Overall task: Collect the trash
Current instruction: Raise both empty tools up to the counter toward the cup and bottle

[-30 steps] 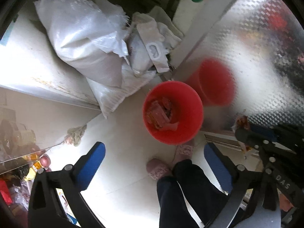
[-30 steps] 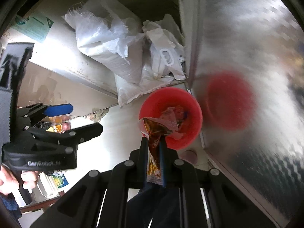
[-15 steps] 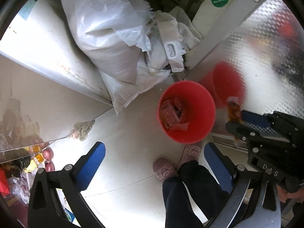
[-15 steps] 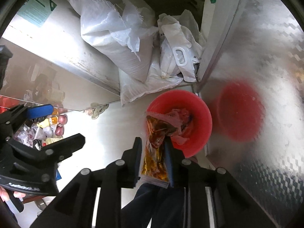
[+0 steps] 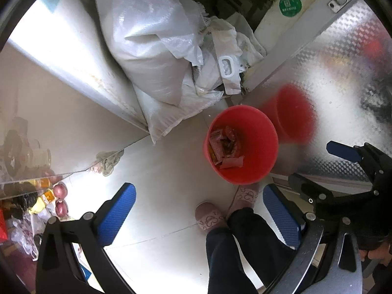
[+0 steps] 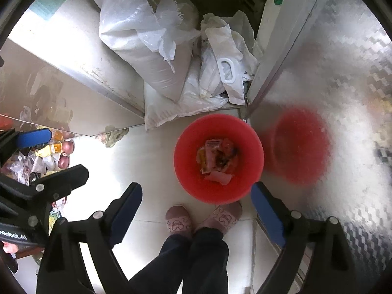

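The wrappers (image 6: 216, 160) in the red bucket (image 6: 247, 144) are too jumbled to identify.

Bucket (image 6: 218, 158) on floor, wrappers (image 6: 216, 159) inside it. Sacks (image 6: 156, 49) behind bucket, in the corner. Metal panel (image 6: 330, 73) right of bucket. Slippers (image 6: 203, 220) just in front of bucket. Rag (image 6: 114, 134) left of bucket, at cabinet (image 6: 73, 80) base.

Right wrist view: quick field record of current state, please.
right gripper: open, empty, above bucket
left gripper: open, empty
red bucket: on floor, beside the metal panel
wrappers: inside bucket
white sacks: piled behind bucket
slippers: on person's feet, at the bucket's near rim
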Available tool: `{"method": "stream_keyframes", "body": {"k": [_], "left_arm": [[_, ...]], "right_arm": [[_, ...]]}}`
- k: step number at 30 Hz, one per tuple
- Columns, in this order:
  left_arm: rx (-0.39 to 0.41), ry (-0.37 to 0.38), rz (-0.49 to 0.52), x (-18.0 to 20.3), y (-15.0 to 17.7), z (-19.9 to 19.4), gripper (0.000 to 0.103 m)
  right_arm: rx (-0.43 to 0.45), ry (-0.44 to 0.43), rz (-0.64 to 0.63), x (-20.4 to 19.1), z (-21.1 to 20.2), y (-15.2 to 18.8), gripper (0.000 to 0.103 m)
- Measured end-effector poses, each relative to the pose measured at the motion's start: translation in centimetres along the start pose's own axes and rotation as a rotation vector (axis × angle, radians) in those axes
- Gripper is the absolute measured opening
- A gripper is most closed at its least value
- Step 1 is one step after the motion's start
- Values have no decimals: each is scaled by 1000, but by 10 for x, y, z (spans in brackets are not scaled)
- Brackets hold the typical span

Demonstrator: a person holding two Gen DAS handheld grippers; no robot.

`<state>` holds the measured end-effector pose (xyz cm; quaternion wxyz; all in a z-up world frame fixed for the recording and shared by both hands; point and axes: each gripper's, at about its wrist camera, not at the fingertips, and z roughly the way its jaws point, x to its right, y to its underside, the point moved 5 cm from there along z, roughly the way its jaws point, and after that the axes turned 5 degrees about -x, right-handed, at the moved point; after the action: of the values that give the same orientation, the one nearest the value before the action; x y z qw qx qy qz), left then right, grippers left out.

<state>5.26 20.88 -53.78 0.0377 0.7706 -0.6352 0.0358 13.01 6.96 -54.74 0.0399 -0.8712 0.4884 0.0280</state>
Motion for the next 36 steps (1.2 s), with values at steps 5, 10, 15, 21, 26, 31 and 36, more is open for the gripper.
{"method": "stream_keyframes", "body": {"k": [5, 10, 15, 21, 26, 31, 36], "left_arm": [[29, -17, 5, -1, 15, -44, 103], [52, 14, -22, 1, 32, -104, 103], [115, 21, -12, 6, 41, -175, 103], [216, 34, 19, 13, 36, -255, 103], [288, 45, 49, 19, 24, -310, 103], [337, 75, 104, 32, 20, -352, 103], [375, 86, 183, 54, 13, -376, 103]], "right_arm": [[16, -7, -30, -10, -32, 3, 90], [28, -11, -51, -23, -92, 13, 90], [84, -27, -53, -34, -163, 16, 93], [160, -31, -52, -43, -241, 16, 100], [233, 4, -65, -51, -292, 18, 102], [290, 11, -51, -52, -328, 22, 102], [332, 33, -31, -47, -351, 22, 102]]}}
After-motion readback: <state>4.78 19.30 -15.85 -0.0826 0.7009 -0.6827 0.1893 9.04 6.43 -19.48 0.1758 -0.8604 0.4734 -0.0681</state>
